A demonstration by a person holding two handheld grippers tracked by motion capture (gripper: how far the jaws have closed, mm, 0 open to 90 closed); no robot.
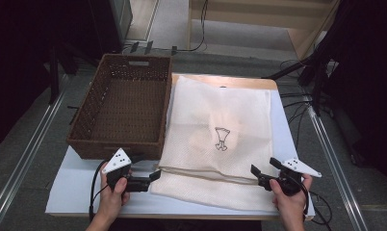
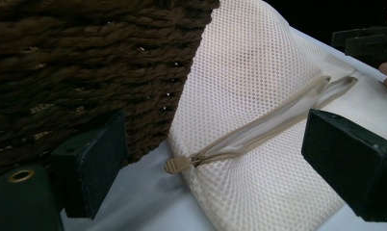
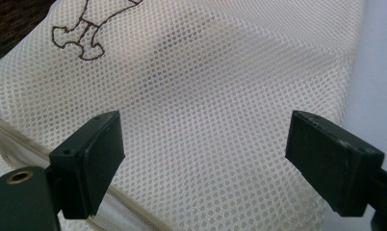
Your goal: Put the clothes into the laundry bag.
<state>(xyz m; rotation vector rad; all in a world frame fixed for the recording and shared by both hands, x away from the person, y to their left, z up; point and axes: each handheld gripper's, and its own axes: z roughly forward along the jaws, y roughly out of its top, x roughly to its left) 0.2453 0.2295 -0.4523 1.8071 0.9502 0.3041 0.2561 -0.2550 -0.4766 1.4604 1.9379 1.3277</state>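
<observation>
A cream mesh laundry bag with a small brown embroidered figure lies flat on the table, its zipped edge toward me. My left gripper is open at the bag's near-left corner, and in the left gripper view the beige zipper pull sits between the jaws with the zipper running away from it. My right gripper is open at the bag's near-right part; in the right gripper view mesh spans the gap between the jaws.
An empty dark brown wicker basket stands on the table's left, touching the bag's left edge. The white tabletop shows in front of it. Cables and a dark stand lie on the floor to the right.
</observation>
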